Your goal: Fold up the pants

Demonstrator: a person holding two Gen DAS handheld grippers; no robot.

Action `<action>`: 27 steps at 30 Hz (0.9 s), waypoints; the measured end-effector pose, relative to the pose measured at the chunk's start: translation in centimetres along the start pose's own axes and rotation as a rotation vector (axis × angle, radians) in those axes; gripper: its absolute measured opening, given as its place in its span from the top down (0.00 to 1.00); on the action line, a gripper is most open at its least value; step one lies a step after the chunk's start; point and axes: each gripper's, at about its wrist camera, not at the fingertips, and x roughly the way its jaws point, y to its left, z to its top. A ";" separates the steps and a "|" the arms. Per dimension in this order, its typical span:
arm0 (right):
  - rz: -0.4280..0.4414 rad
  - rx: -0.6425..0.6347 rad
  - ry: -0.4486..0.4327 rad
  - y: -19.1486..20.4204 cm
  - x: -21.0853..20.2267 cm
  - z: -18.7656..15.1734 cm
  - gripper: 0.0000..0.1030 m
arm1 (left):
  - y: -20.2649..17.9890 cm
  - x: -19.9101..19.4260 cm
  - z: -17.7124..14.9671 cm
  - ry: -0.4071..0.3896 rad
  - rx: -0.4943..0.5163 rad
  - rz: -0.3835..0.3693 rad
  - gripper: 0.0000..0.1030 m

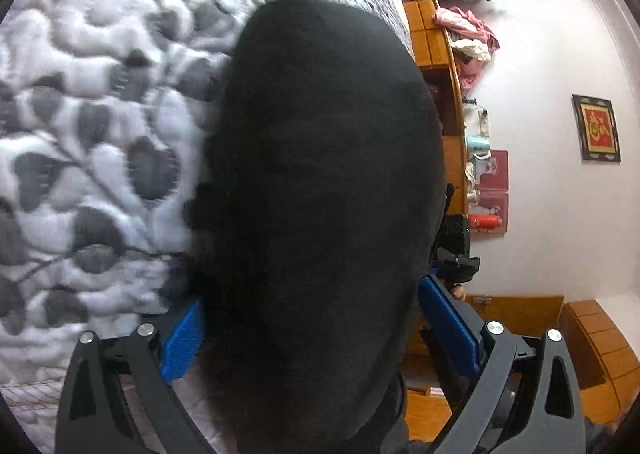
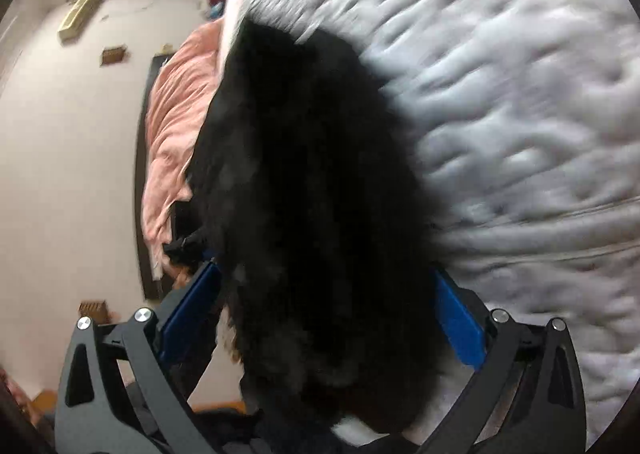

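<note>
The black pants (image 1: 320,194) fill the middle of the left wrist view, bunched between the blue pads (image 1: 182,342) of my left gripper (image 1: 316,318), which is shut on the cloth. In the right wrist view the same black pants (image 2: 312,214) hang thick between the blue pads (image 2: 460,326) of my right gripper (image 2: 328,318), shut on them too. Both grippers hold the pants lifted over the white and grey quilted bed cover (image 1: 100,134), which also shows in the right wrist view (image 2: 520,114). The other gripper (image 1: 454,250) shows at the pants' right edge. The fingertips are hidden by cloth.
A wooden headboard shelf (image 1: 440,66) with pink cloths (image 1: 468,26), bottles and a red can (image 1: 484,222) runs along the bed. A framed picture (image 1: 596,130) hangs on the white wall. A pink blanket (image 2: 176,126) lies at the bed's edge.
</note>
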 end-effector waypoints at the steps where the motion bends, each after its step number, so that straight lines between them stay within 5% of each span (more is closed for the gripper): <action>1: -0.036 -0.024 0.014 0.5 0.7 -0.2 0.02 | -0.2 0.5 0.1 0.008 0.006 -0.001 0.04; 6: 0.011 -0.003 -0.016 0.3 0.4 -0.1 0.04 | -0.3 1.4 0.5 -0.016 -0.012 0.015 0.06; 11: -0.001 -0.059 -0.031 1.6 0.3 -0.9 0.38 | -0.1 1.5 -0.1 -0.020 -0.020 0.029 0.24; 13: 0.002 -0.079 -0.038 2.0 0.1 -1.3 0.48 | -0.4 1.2 -0.3 -0.037 -0.007 0.038 0.38; 18: -0.014 -0.143 -0.033 4.8 -0.6 -2.1 0.55 | -1.7 0.1 -1.1 -0.068 0.038 0.069 0.53; 27: -0.045 -0.276 -0.024 12.7 2.1 0.5 0.55 | -4.6 -5.4 -0.1 -0.174 0.091 0.128 0.55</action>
